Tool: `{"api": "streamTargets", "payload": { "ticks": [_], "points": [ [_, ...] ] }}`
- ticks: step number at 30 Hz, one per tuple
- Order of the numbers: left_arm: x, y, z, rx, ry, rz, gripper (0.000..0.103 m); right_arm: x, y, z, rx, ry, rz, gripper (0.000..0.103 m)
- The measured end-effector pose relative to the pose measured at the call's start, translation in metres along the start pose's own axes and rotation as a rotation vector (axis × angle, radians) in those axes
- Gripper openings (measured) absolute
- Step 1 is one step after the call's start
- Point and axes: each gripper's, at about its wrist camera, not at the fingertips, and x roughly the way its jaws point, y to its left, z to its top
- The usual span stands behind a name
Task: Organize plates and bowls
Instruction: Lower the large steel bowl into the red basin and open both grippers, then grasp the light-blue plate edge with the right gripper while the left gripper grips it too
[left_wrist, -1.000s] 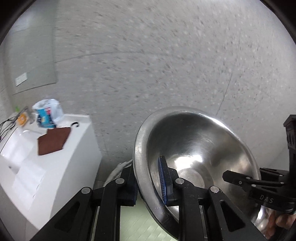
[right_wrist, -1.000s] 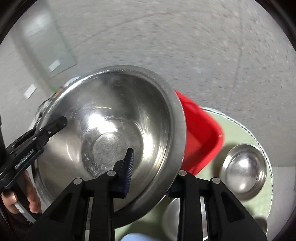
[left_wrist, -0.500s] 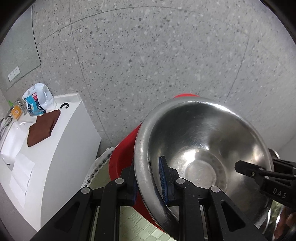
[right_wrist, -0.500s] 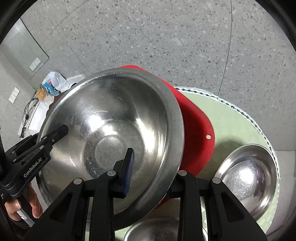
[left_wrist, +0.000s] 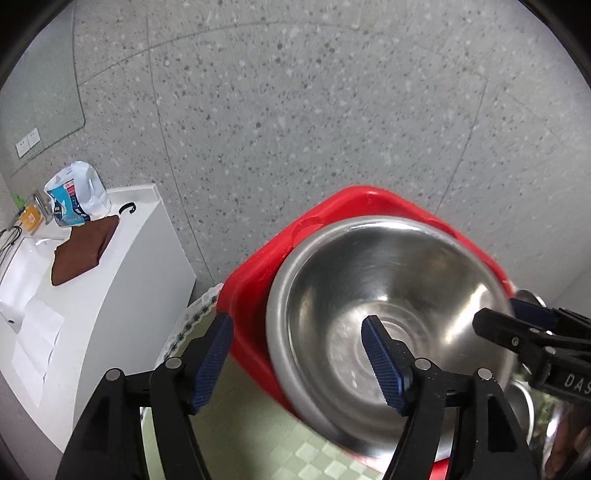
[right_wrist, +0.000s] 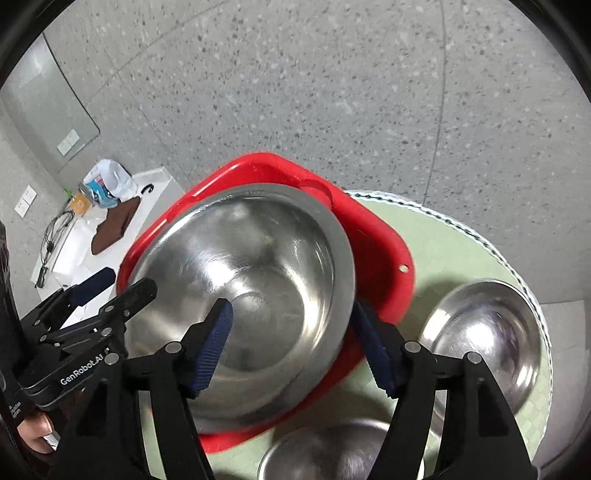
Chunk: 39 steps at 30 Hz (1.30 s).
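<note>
Big round stainless steel bowl now sitting in square red plastic basin, rim between both tongs. Left tongs and right tongs opening, gripping nothing. Two smaller steel bowls right of them, not yet stacked.

A grey speckled terrazzo floor with thin joint lines fills the background. At the left stands a white rectangular cabinet, carrying a folded brown cloth and a white-and-blue plastic bag. White wall sockets sit nearby.
</note>
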Motion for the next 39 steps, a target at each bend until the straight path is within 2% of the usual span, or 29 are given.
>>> {"api": "streamTargets", "payload": {
  "ticks": [5, 9, 12, 16, 19, 23, 28, 32, 33, 34, 36, 37, 38, 39],
  "points": [
    [-0.044, -0.002, -0.023, 0.005, -0.068, -0.014, 0.078, -0.049, 0.004, -0.02, 0.002, -0.083, -0.034, 0.071],
    [-0.086, -0.011, -0.056, 0.025, -0.119, -0.059, 0.083, -0.1, 0.012, -0.059, 0.02, -0.146, -0.087, 0.077],
    [-0.114, -0.017, -0.086, 0.045, -0.132, -0.102, 0.087, -0.134, 0.012, -0.103, 0.076, -0.172, -0.117, 0.078],
    [-0.136, -0.026, -0.129, 0.08, -0.105, -0.156, 0.087, -0.162, 0.004, -0.162, 0.157, -0.186, -0.142, 0.078],
    [-0.146, -0.034, -0.161, 0.101, -0.074, -0.184, 0.087, -0.175, 0.005, -0.201, 0.165, -0.192, -0.171, 0.078],
    [-0.153, -0.043, -0.196, 0.118, -0.021, -0.191, 0.087, -0.181, 0.001, -0.235, 0.154, -0.2, -0.189, 0.078],
    [-0.152, -0.052, -0.213, 0.104, 0.017, -0.165, 0.085, -0.169, -0.012, -0.265, 0.17, -0.17, -0.178, 0.078],
    [-0.148, -0.061, -0.224, 0.098, 0.043, -0.145, 0.077, -0.151, -0.029, -0.28, 0.211, -0.13, -0.143, 0.077],
    [-0.145, -0.063, -0.225, 0.094, 0.048, -0.148, 0.075, -0.146, -0.032, -0.283, 0.212, -0.115, -0.125, 0.074],
    [-0.143, -0.066, -0.228, 0.092, 0.054, -0.147, 0.069, -0.142, -0.035, -0.285, 0.222, -0.107, -0.101, 0.07],
    [-0.137, -0.071, -0.233, 0.1, 0.082, -0.157, 0.049, -0.131, -0.041, -0.289, 0.251, -0.071, -0.044, 0.064],
    [-0.134, -0.074, -0.237, 0.103, 0.101, -0.166, 0.045, -0.129, -0.043, -0.291, 0.257, -0.068, -0.028, 0.056],
    [-0.131, -0.075, -0.237, 0.103, 0.11, -0.173, 0.035, -0.126, -0.045, -0.291, 0.263, -0.06, 0.0, 0.05],
    [-0.129, -0.078, -0.238, 0.107, 0.124, -0.19, 0.022, -0.123, -0.046, -0.291, 0.264, -0.049, 0.019, 0.038]
  ]
}}
